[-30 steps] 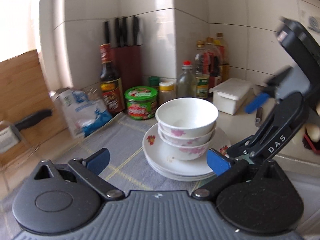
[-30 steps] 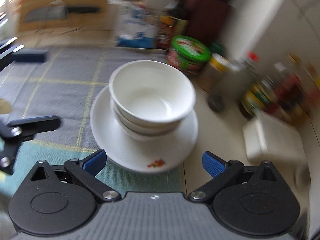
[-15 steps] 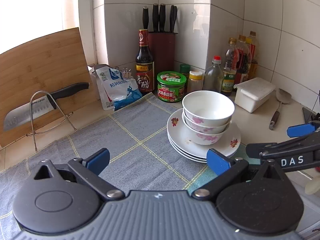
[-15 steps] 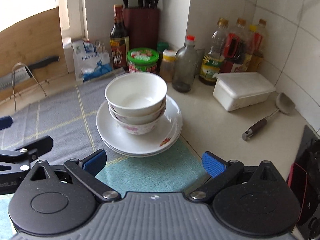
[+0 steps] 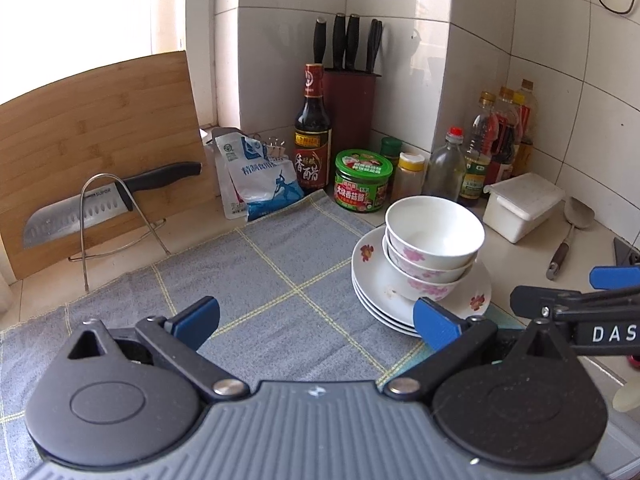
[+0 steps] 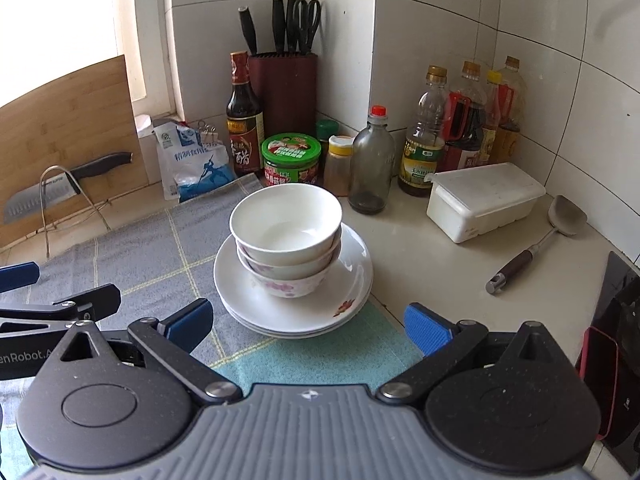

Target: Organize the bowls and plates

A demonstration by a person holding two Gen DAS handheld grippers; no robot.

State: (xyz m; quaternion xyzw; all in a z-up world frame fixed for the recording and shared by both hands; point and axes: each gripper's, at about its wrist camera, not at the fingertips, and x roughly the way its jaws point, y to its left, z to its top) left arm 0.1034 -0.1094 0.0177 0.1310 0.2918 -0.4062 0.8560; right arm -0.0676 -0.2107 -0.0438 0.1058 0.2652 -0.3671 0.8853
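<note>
Three white bowls with pink flowers (image 5: 434, 240) (image 6: 286, 232) sit nested on a stack of white flowered plates (image 5: 376, 280) (image 6: 340, 292), at the right edge of a grey checked cloth (image 5: 260, 280). My left gripper (image 5: 316, 320) is open and empty, held back above the cloth to the left of the stack. My right gripper (image 6: 306, 322) is open and empty, just in front of the stack. Its fingers (image 5: 612, 276) show at the right in the left wrist view.
Behind the stack stand a green-lidded jar (image 6: 291, 158), sauce bottles (image 6: 424, 136), a knife block (image 6: 286, 92) and a salt bag (image 5: 256, 176). A white lidded box (image 6: 480, 200) and a spatula (image 6: 532, 244) lie right. A cleaver on a wire rack (image 5: 100, 204) leans on a cutting board at left.
Both grippers have drawn back and up from the stack, which now looks smaller and farther away. The bowls and plates have not moved.
</note>
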